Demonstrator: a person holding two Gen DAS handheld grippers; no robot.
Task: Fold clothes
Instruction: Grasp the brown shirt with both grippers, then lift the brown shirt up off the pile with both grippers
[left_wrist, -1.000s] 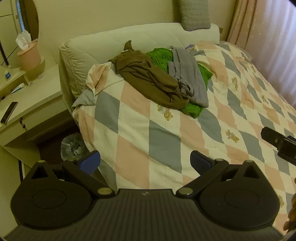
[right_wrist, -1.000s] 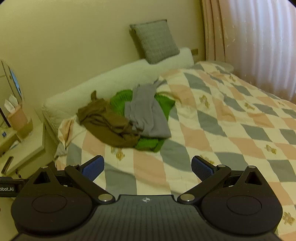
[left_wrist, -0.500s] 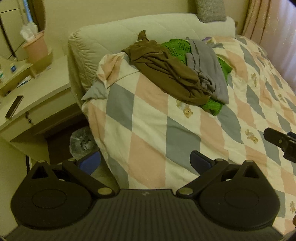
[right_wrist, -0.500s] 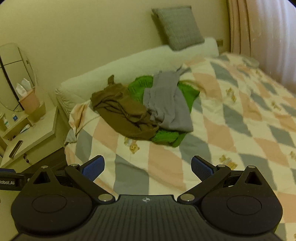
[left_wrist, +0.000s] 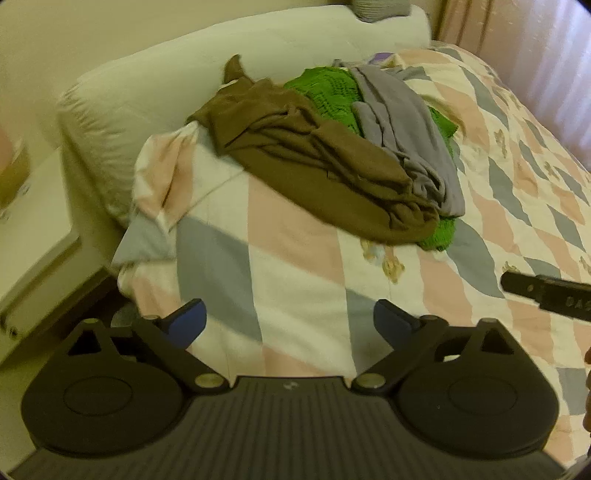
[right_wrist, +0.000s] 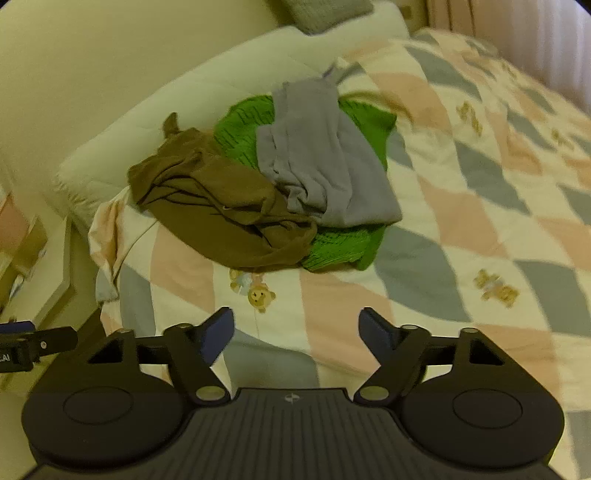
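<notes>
A heap of clothes lies on the checked quilt near the head of the bed. A crumpled brown garment (left_wrist: 317, 173) (right_wrist: 221, 210) is on its left. A grey garment (left_wrist: 406, 122) (right_wrist: 321, 162) lies on top at the right. A green knit (left_wrist: 328, 96) (right_wrist: 343, 243) is underneath both. My left gripper (left_wrist: 290, 321) is open and empty, above the quilt short of the heap. My right gripper (right_wrist: 295, 330) is open and empty, also short of the heap. Part of the right gripper shows at the right edge of the left wrist view (left_wrist: 546, 295).
A long cream bolster (left_wrist: 155, 96) runs behind the heap along the wall. A cream bedside cabinet (left_wrist: 33, 236) stands left of the bed. Pink curtains (left_wrist: 535, 55) hang at the far right. The quilt (right_wrist: 480, 206) spreads to the right of the heap.
Both grippers have moved closer to the heap, which now fills more of each view. The right gripper's jaws have narrowed somewhat. The clothes have not moved.
</notes>
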